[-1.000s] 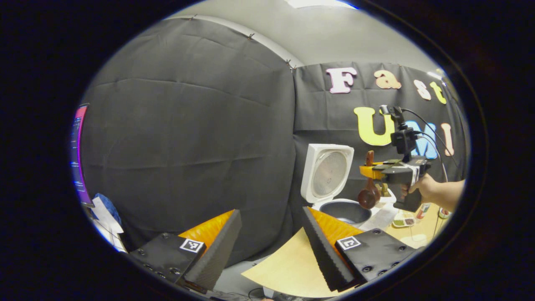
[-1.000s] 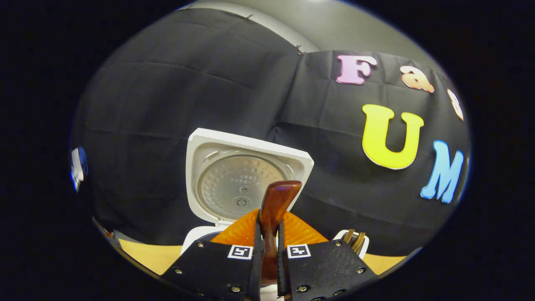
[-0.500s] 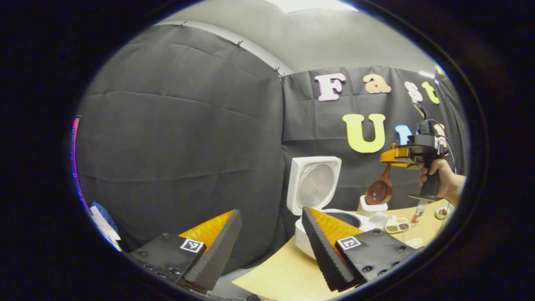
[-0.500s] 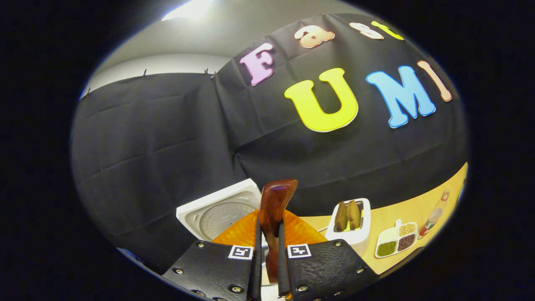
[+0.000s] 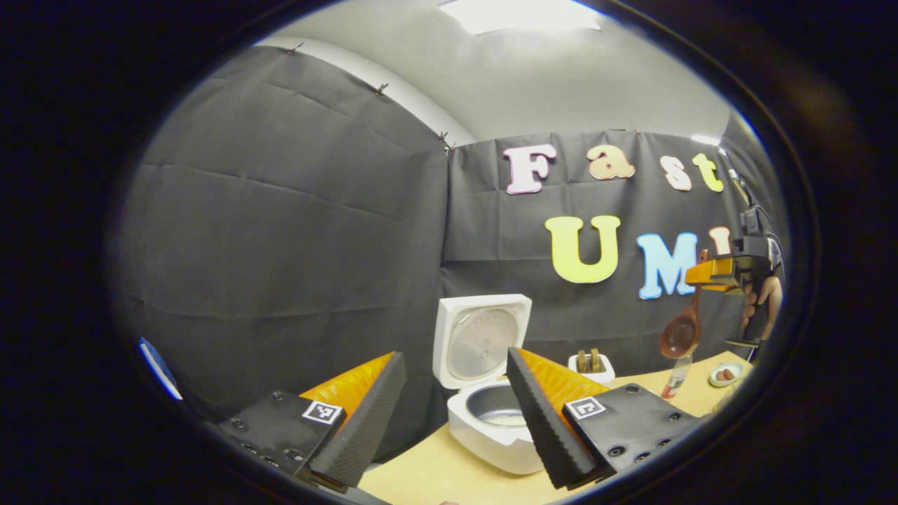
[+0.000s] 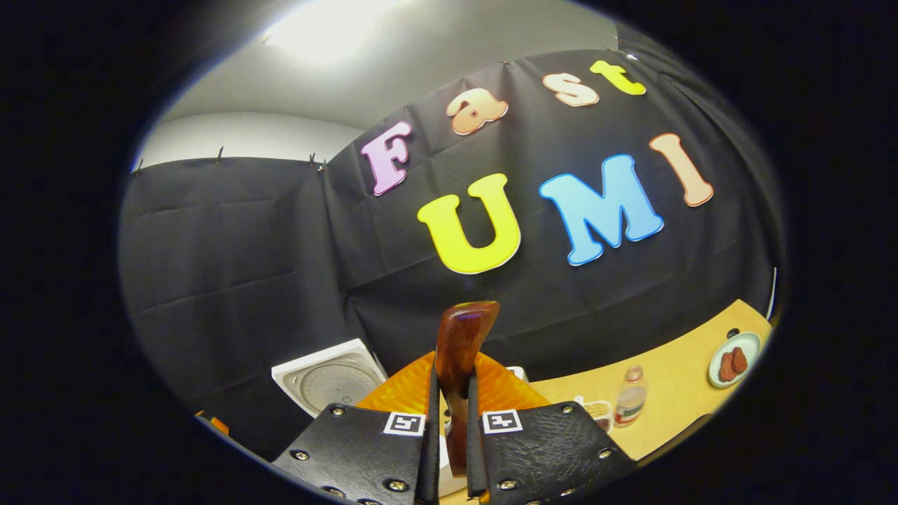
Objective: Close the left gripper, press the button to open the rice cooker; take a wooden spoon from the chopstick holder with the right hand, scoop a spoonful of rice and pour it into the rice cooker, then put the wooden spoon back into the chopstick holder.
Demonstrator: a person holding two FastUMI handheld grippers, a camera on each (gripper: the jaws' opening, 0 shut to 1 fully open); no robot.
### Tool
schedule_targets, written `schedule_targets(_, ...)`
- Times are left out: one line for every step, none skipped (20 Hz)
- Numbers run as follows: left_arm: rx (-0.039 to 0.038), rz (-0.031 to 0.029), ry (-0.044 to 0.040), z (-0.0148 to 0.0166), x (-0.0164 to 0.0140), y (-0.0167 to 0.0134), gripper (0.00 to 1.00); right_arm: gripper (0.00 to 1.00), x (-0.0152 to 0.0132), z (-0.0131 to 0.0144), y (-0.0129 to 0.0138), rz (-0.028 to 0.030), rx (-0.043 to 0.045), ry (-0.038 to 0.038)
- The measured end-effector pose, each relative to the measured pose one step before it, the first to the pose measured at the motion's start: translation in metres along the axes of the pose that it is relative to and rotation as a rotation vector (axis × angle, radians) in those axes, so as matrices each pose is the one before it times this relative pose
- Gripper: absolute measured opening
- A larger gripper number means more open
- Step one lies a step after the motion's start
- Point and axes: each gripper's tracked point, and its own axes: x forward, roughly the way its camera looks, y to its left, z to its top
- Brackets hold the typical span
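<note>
Your left gripper (image 5: 454, 400) hangs before the table (image 5: 428, 471), where the rice cooker (image 5: 491, 414) stands with its lid up against the wall. The chopstick holder (image 5: 591, 365) sits right of the cooker, then a bottle (image 5: 676, 377) and a plate (image 5: 726, 374). Your right gripper (image 6: 449, 449) holds the wooden spoon (image 5: 682, 335) above the bottle.
</note>
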Motion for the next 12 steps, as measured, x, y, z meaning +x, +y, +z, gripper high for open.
schedule_targets(0.00245,-0.00371,-0.00722,0.00398,-0.00059,-0.00842,0.95,0.16,-0.00844,0.00566,-0.01521,-0.02032,0.00180,-0.00347)
schedule_targets(0.00149,-0.00708,-0.00249,0.00409,0.00039,-0.00889,0.95,0.16,-0.00853,0.00507,-0.01397,-0.01845,0.00067,-0.00594)
schedule_targets(-0.00252,-0.01027,-0.00566,0.00405,-0.00223,-0.00824,1.00,0.16,-0.00786,0.00667,-0.01496,-0.02219,0.00059,-0.00961)
schedule_targets(-0.00403,-0.01339,-0.00774,0.00303,-0.00225,-0.01162,0.95,0.15,-0.01076,0.00699,-0.01527,-0.02002,-0.00095,-0.00881)
schedule_targets(-0.00044,-0.00792,-0.00424,0.00362,-0.00079,-0.00955,1.00,0.16,-0.00890,0.00471,-0.01607,-0.02155,-0.00088,-0.00989)
schedule_targets(0.00067,-0.00598,-0.00140,0.00212,-0.00035,-0.00801,1.00,0.16,-0.00766,0.00338,-0.01416,-0.01914,-0.00137,-0.00335)
schedule_targets(-0.00347,-0.00615,-0.00246,0.00243,-0.00104,-0.00738,1.00,0.16,-0.00810,0.00233,-0.01570,-0.02185,-0.00390,-0.00227)
schedule_targets(-0.00536,-0.00916,-0.00101,0.00241,-0.00176,-0.00944,1.00,0.16,-0.00707,0.00217,-0.01757,-0.02438,-0.00194,-0.00341)
schedule_targets(-0.00456,-0.00894,0.00028,0.00087,-0.00111,-0.00852,1.00,0.16,-0.00586,0.00145,-0.01709,-0.02584,-0.00238,-0.00313)
schedule_targets(-0.00354,-0.00949,0.00080,0.00230,0.00062,-0.00859,1.00,0.16,-0.00561,0.00059,-0.01718,-0.02135,-0.00213,-0.00157)
schedule_targets(-0.00567,-0.00927,0.00196,0.00242,-0.00029,-0.00925,1.00,0.16,-0.00434,0.00026,-0.01633,-0.02189,-0.00089,-0.00431)
schedule_targets(-0.01056,-0.01401,0.00136,0.00058,-0.00195,-0.00984,1.00,0.16,-0.00505,-0.00104,-0.01507,-0.01937,0.00077,-0.00250)
